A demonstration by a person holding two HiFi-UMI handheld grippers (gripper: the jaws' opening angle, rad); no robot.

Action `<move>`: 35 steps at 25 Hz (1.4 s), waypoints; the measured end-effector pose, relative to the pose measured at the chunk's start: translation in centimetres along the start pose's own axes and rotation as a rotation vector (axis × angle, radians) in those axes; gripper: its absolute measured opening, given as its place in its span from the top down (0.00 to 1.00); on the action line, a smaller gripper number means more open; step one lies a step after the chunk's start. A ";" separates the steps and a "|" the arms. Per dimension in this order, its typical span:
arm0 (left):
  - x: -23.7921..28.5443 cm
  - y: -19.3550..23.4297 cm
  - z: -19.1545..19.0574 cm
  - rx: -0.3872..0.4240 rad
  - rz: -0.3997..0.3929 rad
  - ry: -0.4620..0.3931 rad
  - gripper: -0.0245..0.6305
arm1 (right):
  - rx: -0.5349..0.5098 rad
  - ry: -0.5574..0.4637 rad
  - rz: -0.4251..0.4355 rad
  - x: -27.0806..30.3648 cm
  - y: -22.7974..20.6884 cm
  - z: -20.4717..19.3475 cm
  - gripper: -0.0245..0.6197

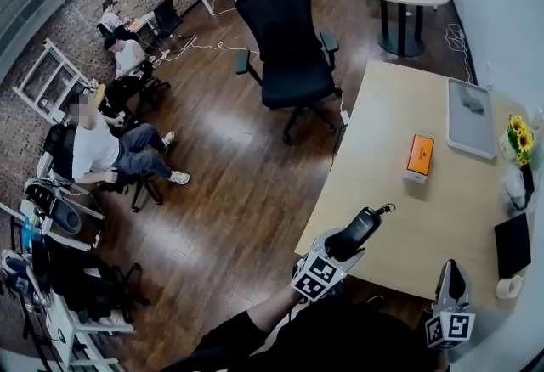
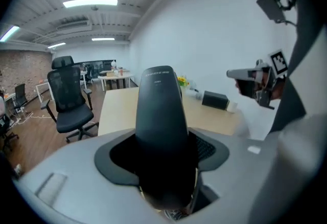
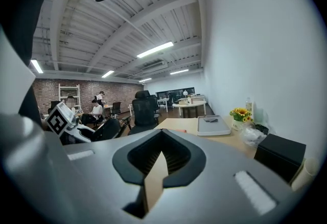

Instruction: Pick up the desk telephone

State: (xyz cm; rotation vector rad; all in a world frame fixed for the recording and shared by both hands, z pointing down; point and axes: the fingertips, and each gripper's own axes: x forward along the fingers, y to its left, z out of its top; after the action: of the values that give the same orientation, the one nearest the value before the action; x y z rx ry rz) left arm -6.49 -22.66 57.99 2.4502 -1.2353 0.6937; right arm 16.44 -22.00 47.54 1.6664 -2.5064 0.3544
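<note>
Nearest the person, the left gripper (image 1: 338, 250) is clamped on the lower part of the desk telephone (image 2: 162, 115). The phone is a black, smooth body that rises out of the jaws' recess and appears to be held clear of the table (image 1: 399, 217), over its near edge. The right gripper (image 1: 451, 277) hangs just beside it. Its jaws are drawn together to a thin slit with nothing between them. The phone looks like a hard plastic shell, so it is probably stiff, fairly light and not fragile. Its glossy, tapering sides could let it slide forward out of the pads. A hold round the thick lower half, where the jaws sit now, seems the safest. A small loop (image 1: 387, 209) shows at its far end. Whether that is a cord or a strap cannot be told, but a cord would tug on any lift. The phone's long axis runs along the jaws. Its free end points away from the person and up the table, roughly toward the orange box (image 1: 419, 156). A black box (image 1: 512, 245) lies to the right. Farther off are a grey tray (image 1: 470, 120) and flowers (image 1: 519, 137), then an office chair (image 1: 285, 47) on the floor beyond.
</note>
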 end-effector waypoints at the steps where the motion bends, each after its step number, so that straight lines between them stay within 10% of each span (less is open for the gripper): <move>1: -1.1 -0.2 1.1 0.006 0.015 -0.034 0.56 | 0.009 -0.007 0.009 0.2 0.0 0.3 0.96; 12: -5.6 -2.7 7.4 0.011 0.084 -0.250 0.56 | 0.018 -0.045 0.072 0.3 0.0 2.2 0.96; 35: -7.5 0.1 7.5 -0.014 0.153 -0.289 0.56 | -0.027 -0.075 0.155 3.5 3.0 3.1 0.96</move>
State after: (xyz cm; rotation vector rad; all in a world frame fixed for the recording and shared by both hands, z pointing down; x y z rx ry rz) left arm -8.36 -21.31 47.64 2.5287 -1.5410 0.3727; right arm 12.46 -24.81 44.89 1.5078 -2.6906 0.2752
